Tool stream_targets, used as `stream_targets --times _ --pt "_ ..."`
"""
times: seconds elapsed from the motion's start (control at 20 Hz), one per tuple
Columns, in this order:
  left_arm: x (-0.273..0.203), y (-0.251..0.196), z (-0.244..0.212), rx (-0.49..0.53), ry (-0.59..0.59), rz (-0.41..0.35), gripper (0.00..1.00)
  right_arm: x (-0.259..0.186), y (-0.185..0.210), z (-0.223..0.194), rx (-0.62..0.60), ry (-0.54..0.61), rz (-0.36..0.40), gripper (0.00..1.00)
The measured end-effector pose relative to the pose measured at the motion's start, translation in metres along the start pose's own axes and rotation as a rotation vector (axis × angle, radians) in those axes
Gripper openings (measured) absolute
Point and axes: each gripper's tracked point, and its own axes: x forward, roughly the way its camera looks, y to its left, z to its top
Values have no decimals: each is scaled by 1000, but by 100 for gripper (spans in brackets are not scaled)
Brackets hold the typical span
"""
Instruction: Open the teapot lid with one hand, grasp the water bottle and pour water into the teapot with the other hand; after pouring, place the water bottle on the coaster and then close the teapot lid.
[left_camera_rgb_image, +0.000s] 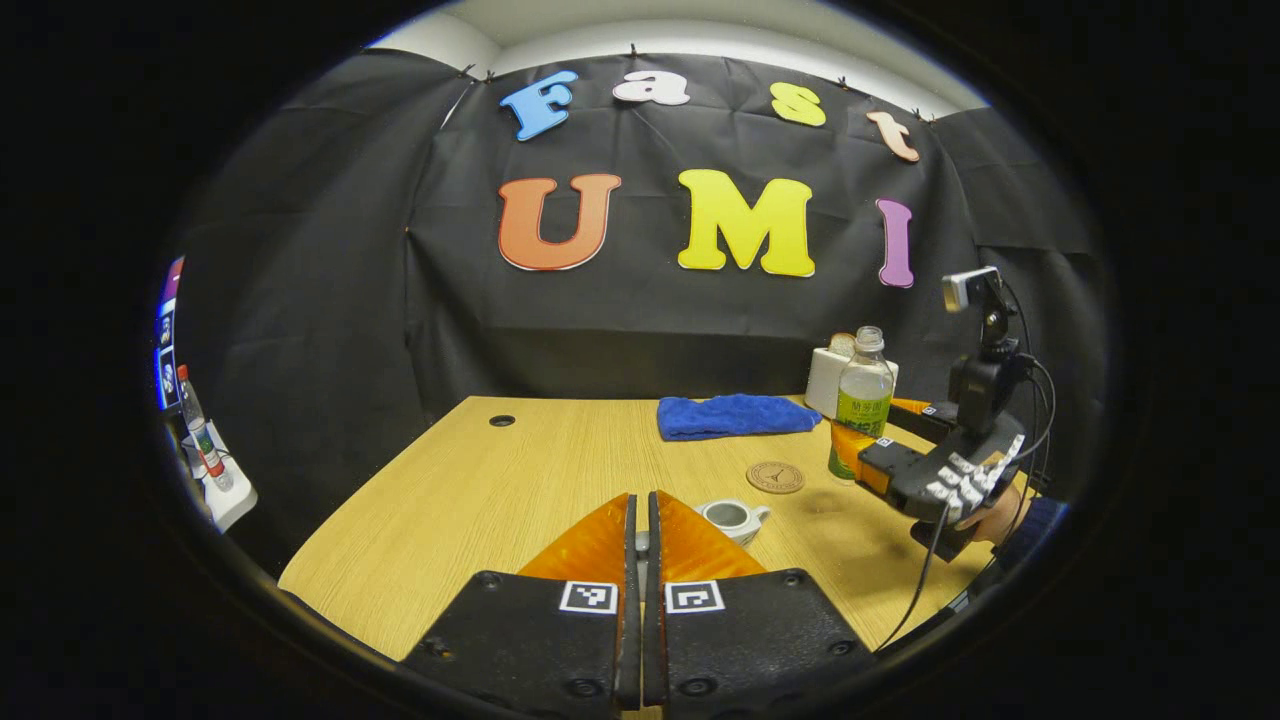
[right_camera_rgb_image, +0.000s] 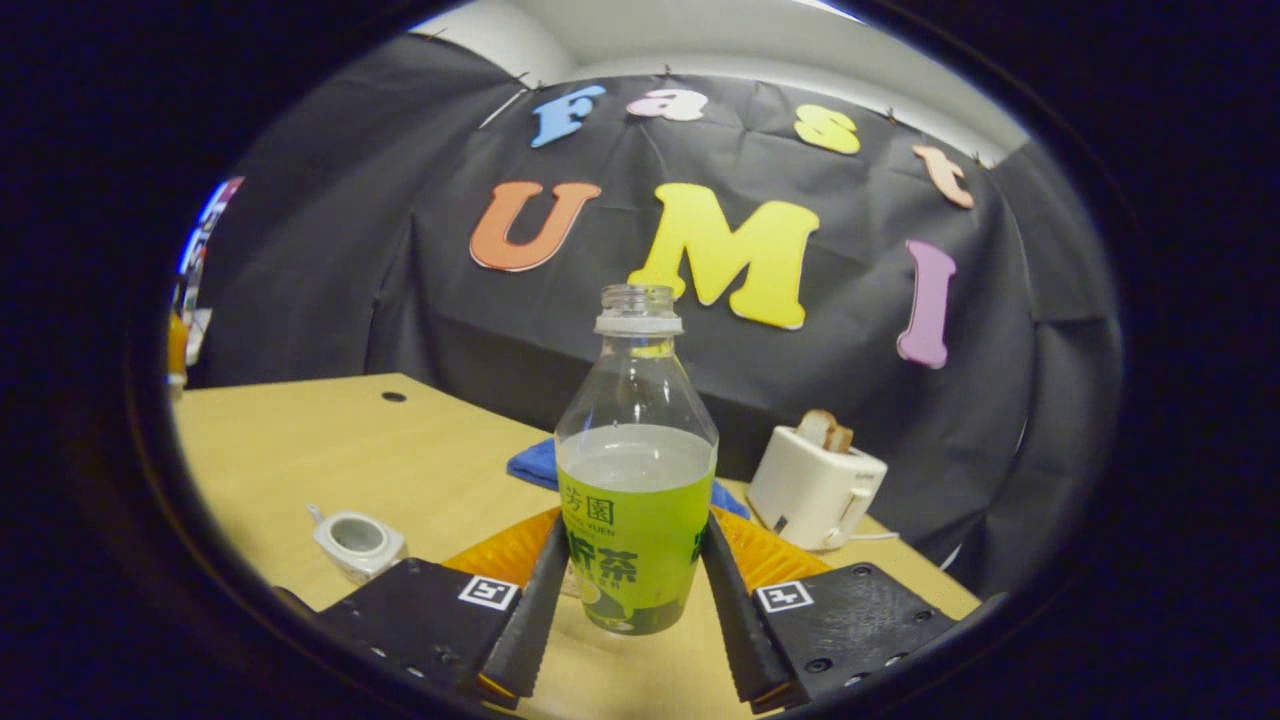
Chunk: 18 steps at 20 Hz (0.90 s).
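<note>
Left gripper (left_camera_rgb_image: 641, 520): two black finger carriers, each with round screw heads along its edges and one square black-and-white coded marker near its inner top corner, from which ribbed, wedge-shaped fingers (left_camera_rgb_image: 590, 545) taper forward. Right gripper (right_camera_rgb_image: 632, 575): the same black carriers, screws and paired square markers at close range; seen from the left gripper view, a black body carrying a cluster of small white coded markers, a black mast topped by a small silver camera, and thin black cables looping down. Person: a hand (left_camera_rgb_image: 990, 520) under that body, with a dark blue sleeve (left_camera_rgb_image: 1030, 525) at the wrist.
</note>
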Motion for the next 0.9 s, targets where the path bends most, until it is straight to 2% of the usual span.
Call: stream_targets --times 0.1,0.3,0.35,0.6,0.9 --pt "1 -1 -2 1 5 0 4 9 -2 -1 92 23 33 71" --pt "4 0 -7 13 16 6 4 29 -3 3 166 33 52 71" --pt "5 -1 -6 13 18 6 4 35 -1 4 170 32 56 73" --pt "7 -5 -6 -32 11 -13 4 72 2 -3 174 51 60 71" --pt "9 7 -5 -49 4 12 4 107 17 -27 164 89 63 71"
